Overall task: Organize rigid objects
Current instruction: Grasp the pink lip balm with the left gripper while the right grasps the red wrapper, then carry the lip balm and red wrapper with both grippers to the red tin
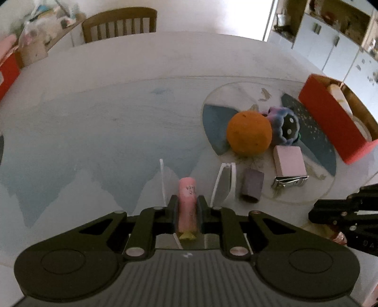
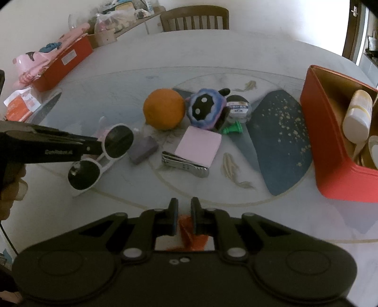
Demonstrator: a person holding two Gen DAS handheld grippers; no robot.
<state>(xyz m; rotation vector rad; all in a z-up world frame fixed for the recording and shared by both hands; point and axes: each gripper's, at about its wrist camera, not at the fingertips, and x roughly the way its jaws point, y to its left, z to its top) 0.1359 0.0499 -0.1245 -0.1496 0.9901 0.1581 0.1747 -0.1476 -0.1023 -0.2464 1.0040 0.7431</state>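
My left gripper point(image 1: 186, 204) is shut on a pink cylinder point(image 1: 187, 200) and holds it over the white sunglasses point(image 1: 224, 181). In the right wrist view the left gripper point(image 2: 94, 144) reaches in from the left over the sunglasses point(image 2: 101, 155). My right gripper point(image 2: 182, 212) is shut on an orange crinkly wrapper point(image 2: 189, 233) near the table's front edge. In the middle lie an orange ball point(image 2: 164, 112), a blue plush toy point(image 2: 205, 108), a pink box point(image 2: 198, 145), a purple block point(image 2: 143, 150), a metal clip point(image 2: 184, 164), a small jar point(image 2: 238, 108) and a green piece point(image 2: 232, 128).
An open red box point(image 2: 330, 141) with a white bottle point(image 2: 356, 115) stands at the right. Another red box point(image 2: 63, 63) with pink items sits at the far left. A wooden chair point(image 2: 193, 17) stands behind the round table point(image 2: 212, 49).
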